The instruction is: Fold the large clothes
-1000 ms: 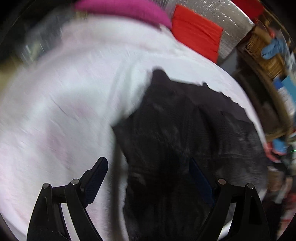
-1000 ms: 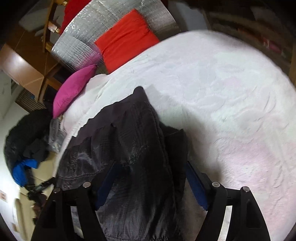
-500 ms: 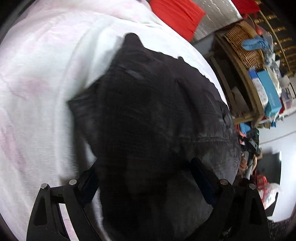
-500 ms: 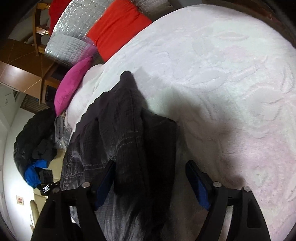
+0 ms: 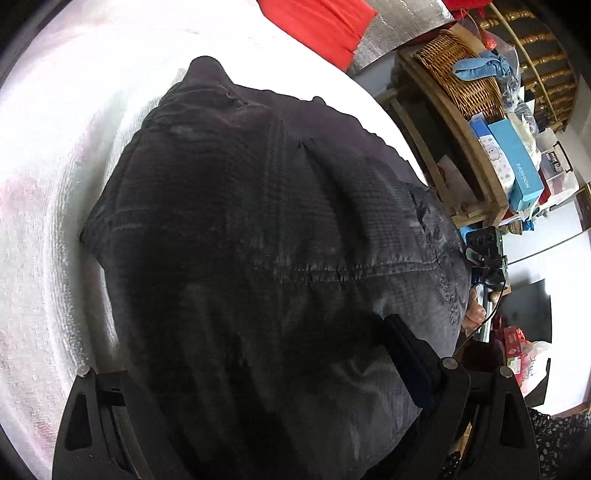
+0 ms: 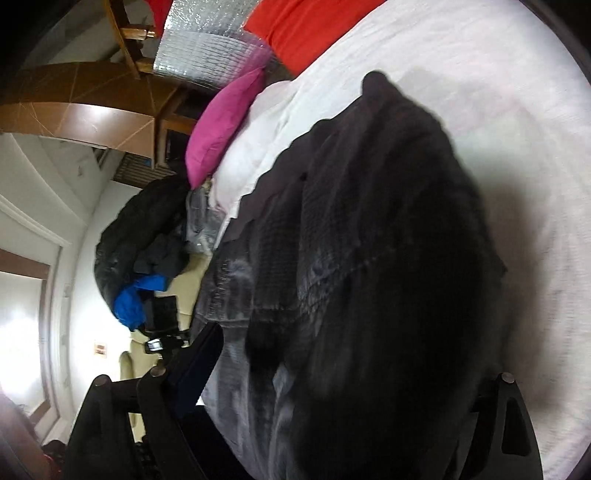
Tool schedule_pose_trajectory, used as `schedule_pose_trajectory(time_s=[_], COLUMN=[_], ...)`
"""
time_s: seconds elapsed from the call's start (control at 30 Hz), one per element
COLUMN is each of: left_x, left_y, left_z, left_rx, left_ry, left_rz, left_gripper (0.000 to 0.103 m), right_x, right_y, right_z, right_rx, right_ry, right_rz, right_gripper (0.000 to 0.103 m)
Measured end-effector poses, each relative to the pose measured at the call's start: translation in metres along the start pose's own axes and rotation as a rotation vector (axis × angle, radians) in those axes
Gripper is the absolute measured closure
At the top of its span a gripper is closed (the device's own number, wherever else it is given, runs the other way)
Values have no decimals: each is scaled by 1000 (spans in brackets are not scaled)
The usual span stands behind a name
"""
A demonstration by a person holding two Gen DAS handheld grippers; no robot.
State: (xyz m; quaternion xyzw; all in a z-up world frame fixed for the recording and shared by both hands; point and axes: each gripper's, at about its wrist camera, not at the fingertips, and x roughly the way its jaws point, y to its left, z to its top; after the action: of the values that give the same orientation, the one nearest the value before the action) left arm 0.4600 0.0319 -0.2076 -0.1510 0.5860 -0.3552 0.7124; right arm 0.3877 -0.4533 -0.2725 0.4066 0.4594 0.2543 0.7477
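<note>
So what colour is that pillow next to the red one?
Bright magenta pink pillow, clearest in the right wrist view.

Dark garment (image 6: 369, 229) (bunched) on bedspread (image 6: 517, 110)

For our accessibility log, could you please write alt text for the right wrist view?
A dark garment fills the view, draped between the right gripper's spread fingers over a white bedspread. A magenta pillow and red cushion lie beyond.
</note>
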Motion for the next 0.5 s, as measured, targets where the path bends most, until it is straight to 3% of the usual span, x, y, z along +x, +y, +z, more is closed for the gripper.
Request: schedule_pose_trajectory(time_s=[0.27, 0.33, 0.4, 0.5], left_x=[3, 2, 4, 9], left_y=[-14, -20, -25, -21], left_z=[3, 3, 6, 11], left_rx=[17, 35, 40, 15], left_ry=[-45, -59, -69, -59], left_rz=[-31, -33, -27, -12], left_gripper=[13, 20, 34, 44], right_x=[16, 14, 17, 22], right_y=[17, 20, 31, 39], right_z=[-3, -3, -5, -6], right_rx=[-21, -49, -94, -146], right_ry=[-20, -26, -34, -35], right_rz=[-116, -141, -180, -234], right_gripper=[19, 26, 31, 35])
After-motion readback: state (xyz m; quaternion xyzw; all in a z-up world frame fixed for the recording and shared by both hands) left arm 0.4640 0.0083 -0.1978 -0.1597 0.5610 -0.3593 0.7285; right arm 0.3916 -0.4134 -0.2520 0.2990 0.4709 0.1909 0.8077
